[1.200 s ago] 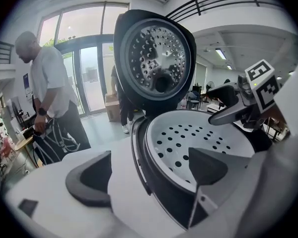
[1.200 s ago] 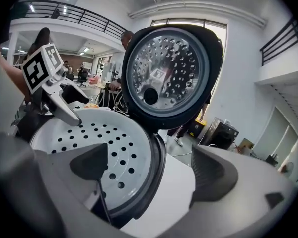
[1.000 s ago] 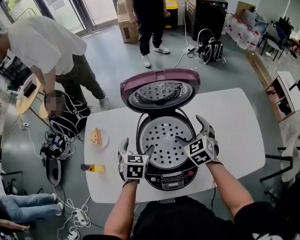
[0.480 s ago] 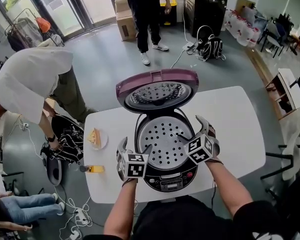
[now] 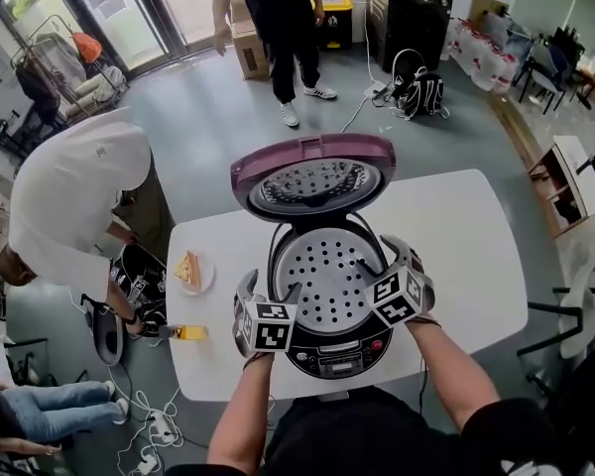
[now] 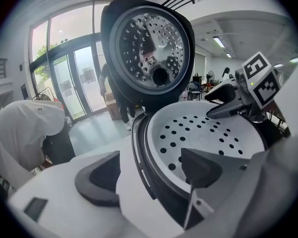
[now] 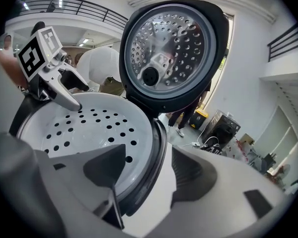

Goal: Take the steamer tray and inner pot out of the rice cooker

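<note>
My left gripper [image 5: 271, 288] sat astride the left rim of the rice cooker [image 5: 333, 353]. Its jaws had just been closing, with the steamer tray [image 5: 327, 278] edge between them, not pinched yet. The right gripper [image 5: 379, 256] straddled the right rim, also narrowing and gripping nothing.
</note>
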Demonstrator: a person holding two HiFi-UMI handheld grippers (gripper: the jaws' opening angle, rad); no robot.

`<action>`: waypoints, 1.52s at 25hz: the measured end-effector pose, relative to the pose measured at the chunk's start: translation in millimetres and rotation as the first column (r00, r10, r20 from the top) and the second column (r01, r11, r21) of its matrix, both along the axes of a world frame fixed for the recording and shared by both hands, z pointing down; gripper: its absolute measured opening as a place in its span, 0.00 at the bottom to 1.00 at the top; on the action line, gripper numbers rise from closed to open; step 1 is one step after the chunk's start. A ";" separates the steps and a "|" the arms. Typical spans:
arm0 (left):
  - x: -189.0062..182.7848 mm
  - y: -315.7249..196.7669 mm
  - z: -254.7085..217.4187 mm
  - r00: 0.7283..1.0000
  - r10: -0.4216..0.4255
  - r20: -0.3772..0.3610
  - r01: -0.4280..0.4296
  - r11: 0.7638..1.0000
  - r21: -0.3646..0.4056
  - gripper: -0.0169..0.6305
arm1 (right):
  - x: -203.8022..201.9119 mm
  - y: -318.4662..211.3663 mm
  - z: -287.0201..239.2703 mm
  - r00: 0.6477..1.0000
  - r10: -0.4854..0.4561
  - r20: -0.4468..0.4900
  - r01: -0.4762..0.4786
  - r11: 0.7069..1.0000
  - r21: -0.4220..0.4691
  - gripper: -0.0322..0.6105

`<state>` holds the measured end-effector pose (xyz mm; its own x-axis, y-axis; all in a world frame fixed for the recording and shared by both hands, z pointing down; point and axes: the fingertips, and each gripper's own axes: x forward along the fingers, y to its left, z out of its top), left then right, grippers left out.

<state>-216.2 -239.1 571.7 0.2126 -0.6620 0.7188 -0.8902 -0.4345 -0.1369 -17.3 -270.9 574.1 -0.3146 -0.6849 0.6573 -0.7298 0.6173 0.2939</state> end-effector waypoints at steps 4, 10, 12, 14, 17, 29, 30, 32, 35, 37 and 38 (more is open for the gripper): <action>1.0 1.9 -1.3 1.000 0.014 0.007 -0.014 1.000 0.002 0.55 | -3.3 2.3 -2.5 1.000 -0.009 -0.014 0.009 1.000 0.022 0.40; 9.2 3.7 -1.4 0.998 0.053 0.026 -0.053 0.999 0.004 0.43 | -3.6 5.1 -0.6 1.000 -0.010 0.001 0.010 1.000 0.000 0.32; 10.4 4.1 -2.3 0.998 0.057 0.032 -0.057 0.998 0.007 0.39 | -3.7 5.7 -1.0 1.000 -0.011 -0.006 0.011 1.000 0.002 0.29; 10.2 3.8 -3.1 0.998 0.056 0.032 -0.056 0.998 0.011 0.37 | -4.1 6.2 -1.0 1.000 -0.014 -0.009 0.014 1.000 0.005 0.26; 9.9 3.2 -4.8 0.998 0.056 0.033 -0.057 0.998 0.014 0.35 | -3.6 6.7 -2.3 1.000 -0.011 -0.003 0.011 1.000 0.004 0.25; 7.2 3.7 -9.8 0.995 0.068 0.068 -0.071 0.997 0.041 0.21 | -7.7 7.8 -8.4 1.000 -0.023 -0.016 0.023 0.999 0.035 0.22; 6.9 3.3 -9.7 0.995 0.067 0.068 -0.070 0.997 0.040 0.21 | -7.8 7.4 -8.9 1.000 -0.024 -0.018 0.024 0.999 0.038 0.21; 6.5 2.5 -10.3 0.996 0.067 0.066 -0.070 0.997 0.038 0.21 | -7.6 6.7 -10.6 1.000 -0.023 -0.018 0.024 0.999 0.039 0.21; 7.6 2.7 -12.6 0.996 0.066 0.062 -0.068 0.997 0.041 0.20 | -7.2 7.5 -15.9 0.999 -0.026 -0.022 0.027 0.998 0.056 0.20; 9.1 2.8 -14.8 0.996 0.068 0.065 -0.071 0.996 0.046 0.18 | -7.6 7.5 -21.0 0.999 -0.029 -0.028 0.031 0.996 0.079 0.20; 9.4 3.0 -15.5 0.995 0.069 0.067 -0.073 0.996 0.048 0.17 | -7.9 7.3 -23.2 0.999 -0.029 -0.029 0.032 0.996 0.088 0.20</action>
<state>-206.8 -236.1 556.2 0.2139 -0.6827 0.6987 -0.8458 -0.4873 -0.2172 -25.1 -263.6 550.9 -0.3186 -0.7310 0.6035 -0.7016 0.6100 0.3684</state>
